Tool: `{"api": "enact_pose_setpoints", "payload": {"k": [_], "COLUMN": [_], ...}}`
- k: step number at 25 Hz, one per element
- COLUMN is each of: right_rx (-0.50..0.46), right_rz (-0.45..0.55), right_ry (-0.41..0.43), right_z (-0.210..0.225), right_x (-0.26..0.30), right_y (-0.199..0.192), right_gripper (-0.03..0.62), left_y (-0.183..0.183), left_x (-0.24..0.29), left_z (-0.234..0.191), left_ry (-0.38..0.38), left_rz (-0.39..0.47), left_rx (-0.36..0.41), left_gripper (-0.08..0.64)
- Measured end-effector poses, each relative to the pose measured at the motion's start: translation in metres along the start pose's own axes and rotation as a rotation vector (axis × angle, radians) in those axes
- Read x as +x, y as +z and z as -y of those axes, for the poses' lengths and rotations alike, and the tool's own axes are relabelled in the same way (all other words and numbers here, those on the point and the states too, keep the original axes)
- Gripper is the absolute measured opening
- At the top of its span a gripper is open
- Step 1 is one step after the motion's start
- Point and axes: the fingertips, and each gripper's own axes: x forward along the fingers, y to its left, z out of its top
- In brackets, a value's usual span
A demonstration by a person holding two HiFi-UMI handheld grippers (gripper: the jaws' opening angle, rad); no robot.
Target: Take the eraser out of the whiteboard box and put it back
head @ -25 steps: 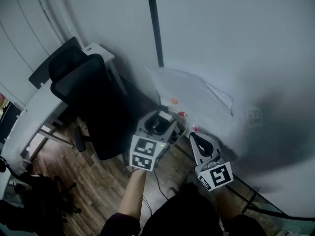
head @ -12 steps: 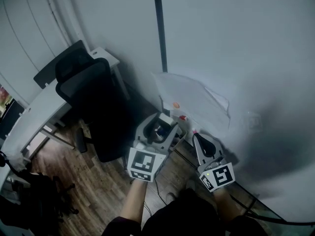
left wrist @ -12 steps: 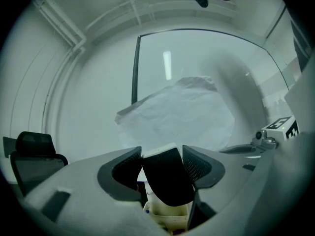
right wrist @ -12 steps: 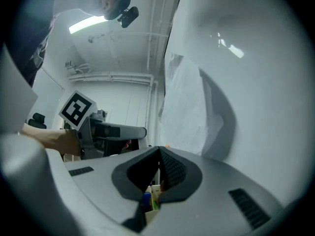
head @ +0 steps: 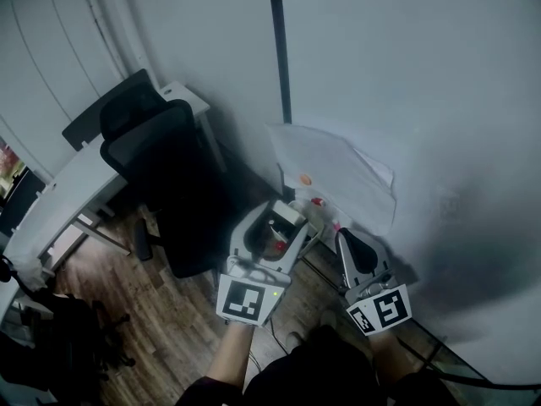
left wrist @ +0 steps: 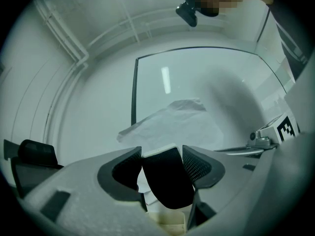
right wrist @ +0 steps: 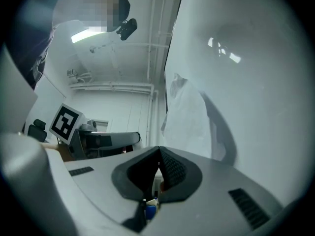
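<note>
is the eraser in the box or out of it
Out: the eraser is gripped between the left gripper's jaws, in front of the whiteboard.

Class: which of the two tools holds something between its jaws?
The left tool, clamped on the dark eraser; the right tool has its jaws together, empty.

Head cam: high up, pointing steeply down on grey left gripper (head: 275, 222) & right gripper (head: 345, 233). Gripper cams: low behind own jaws, facing glossy white wall board (head: 406, 74). All 3 share crumpled white plastic sheet (head: 338, 163).
</note>
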Motion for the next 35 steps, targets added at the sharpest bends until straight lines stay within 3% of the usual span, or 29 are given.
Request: {"api": "enact_pose_setpoints", "payload": {"k": [35], "right_rx": [0.014], "right_rz": [-0.028], "right_ry": [0.015], "right_z": [-0.015], "right_x": [-0.016], "right_y": [-0.006], "right_gripper": [0.003], "left_y": [-0.013], "left_x": [-0.017], "left_z": [0.002], "left_ry": [0.023], "left_rz": [-0.041], "left_rx": [-0.017], "left_gripper": [0.258]}}
